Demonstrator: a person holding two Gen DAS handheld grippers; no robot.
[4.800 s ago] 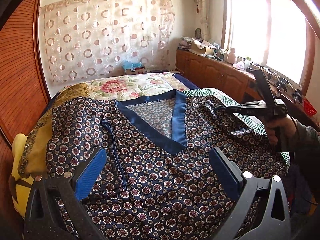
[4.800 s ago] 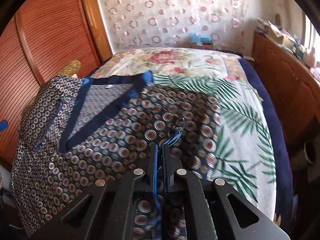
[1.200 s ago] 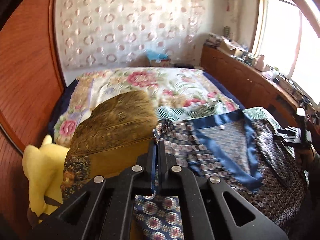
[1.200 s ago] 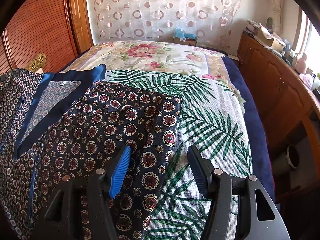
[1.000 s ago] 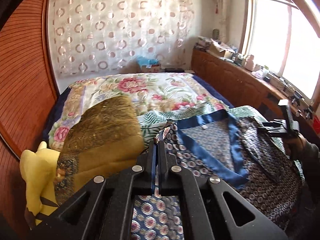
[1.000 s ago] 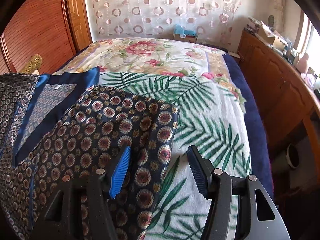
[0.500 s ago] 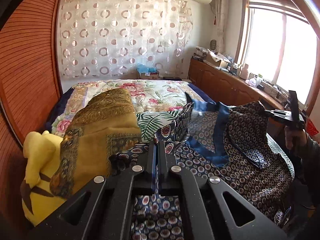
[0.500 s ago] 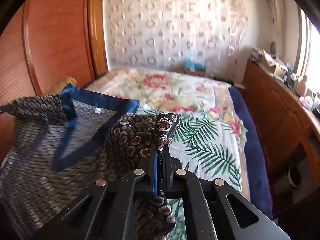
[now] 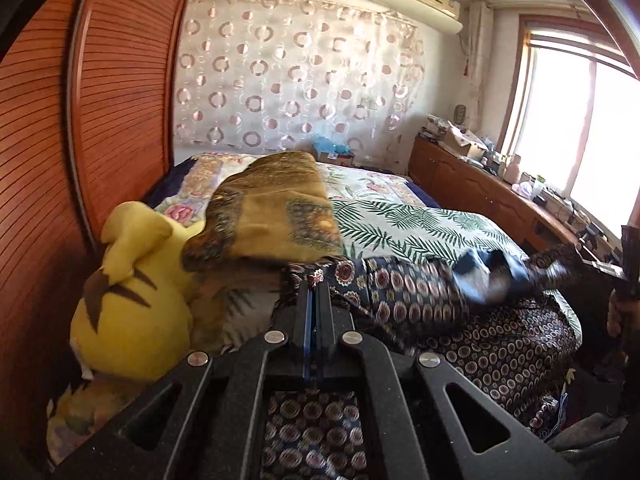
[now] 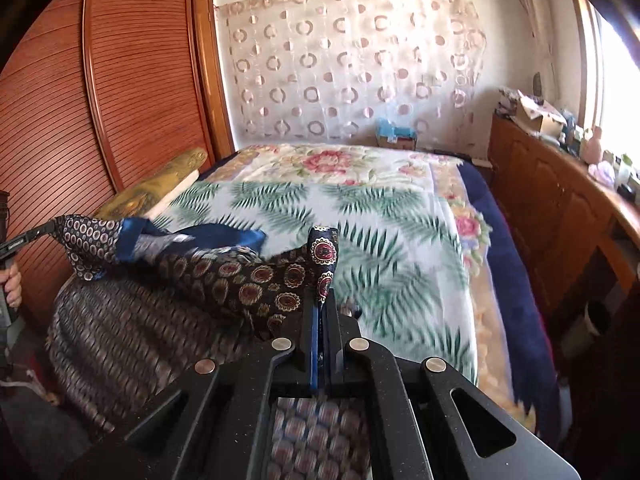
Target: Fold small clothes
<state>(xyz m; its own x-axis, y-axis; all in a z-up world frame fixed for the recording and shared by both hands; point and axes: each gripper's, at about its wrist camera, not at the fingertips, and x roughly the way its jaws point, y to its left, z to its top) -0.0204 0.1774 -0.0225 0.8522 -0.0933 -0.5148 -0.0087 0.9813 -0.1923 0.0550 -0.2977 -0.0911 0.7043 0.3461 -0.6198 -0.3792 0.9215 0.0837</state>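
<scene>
Two hand-held grippers, one garment.
Your left hand-held gripper (image 9: 316, 292) and right hand-held gripper (image 10: 322, 300) each clamp the patterned top (image 10: 256, 276) above the bed (image 10: 360, 208).

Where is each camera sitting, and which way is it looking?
Left wrist: sits on the left gripper, facing up the bed towards the curtain; its jaws pinch the patterned shirt.
Right wrist: sits on the right gripper, facing the same way; its jaws pinch the shirt too.
Both show the shirt, bed and curtain.
</scene>
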